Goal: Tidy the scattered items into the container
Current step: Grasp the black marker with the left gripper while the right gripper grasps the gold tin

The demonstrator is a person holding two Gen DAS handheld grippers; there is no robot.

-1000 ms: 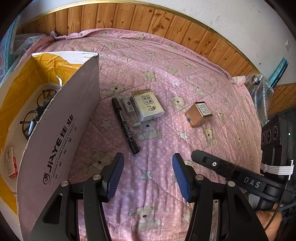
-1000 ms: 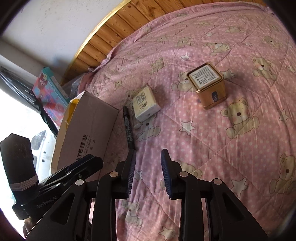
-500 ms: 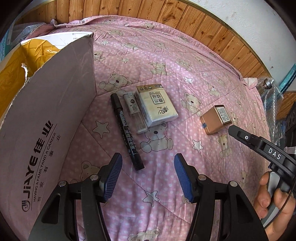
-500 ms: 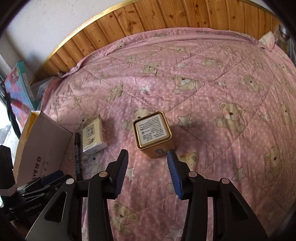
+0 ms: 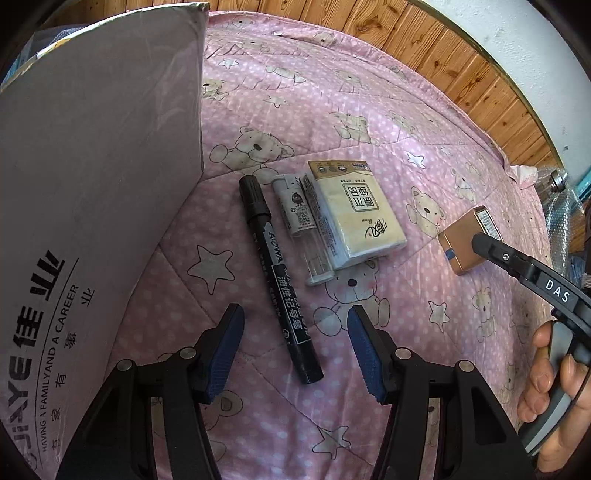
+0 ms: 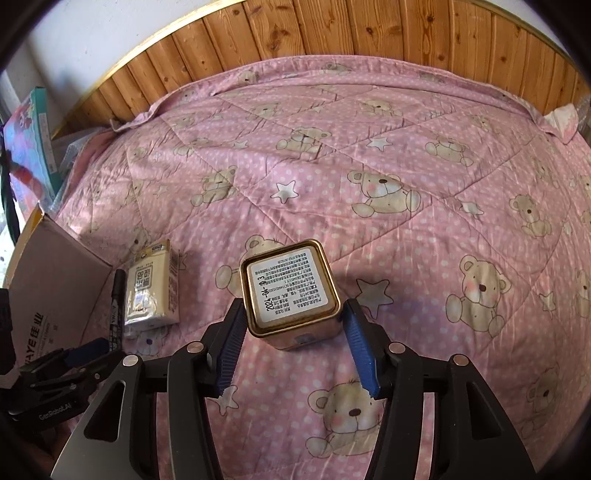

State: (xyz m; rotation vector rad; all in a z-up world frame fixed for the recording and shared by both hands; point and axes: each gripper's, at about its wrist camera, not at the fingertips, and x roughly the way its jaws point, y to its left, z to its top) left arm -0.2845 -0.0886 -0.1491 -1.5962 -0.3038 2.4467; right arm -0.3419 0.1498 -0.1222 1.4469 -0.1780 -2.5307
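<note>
— Left gripper [image 5: 295, 347]: state, and what's around it?

— Spread wide, nothing in it. I hold it low over the pink quilt [image 5: 369, 122], and the near end of the black marker [image 5: 279, 275] lies between my two pads. Cardboard box [image 5: 85, 206] wall stands close at 9 o'clock and blocks that whole side. Open quilt toward 5 o'clock.

— Other loose items?

— Clear lighter [image 5: 301, 229] just beside the marker at 1 o'clock, touching the tissue pack [image 5: 360, 206] on its far side. All three lie side by side, so little room to get a pad between them.

— Right gripper [image 6: 291, 336]?

— Also spread. My pads flank the gold tin [image 6: 290, 291], one on each side; left pad looks about touching, right one has a small gap. Not pinching yet. Tin sits upright with the white label on top.

— Room around the tin?

— Plenty. Bare quilt from 12 through 4 o'clock up to the wooden wall panelling [image 6: 332, 33]. Tissue pack at 9 o'clock, apart from the tin; box beyond it at the quilt's edge.

— Anything else?

— My right hand [image 5: 546, 373] shows on the handle in the left view, 4 o'clock.
</note>
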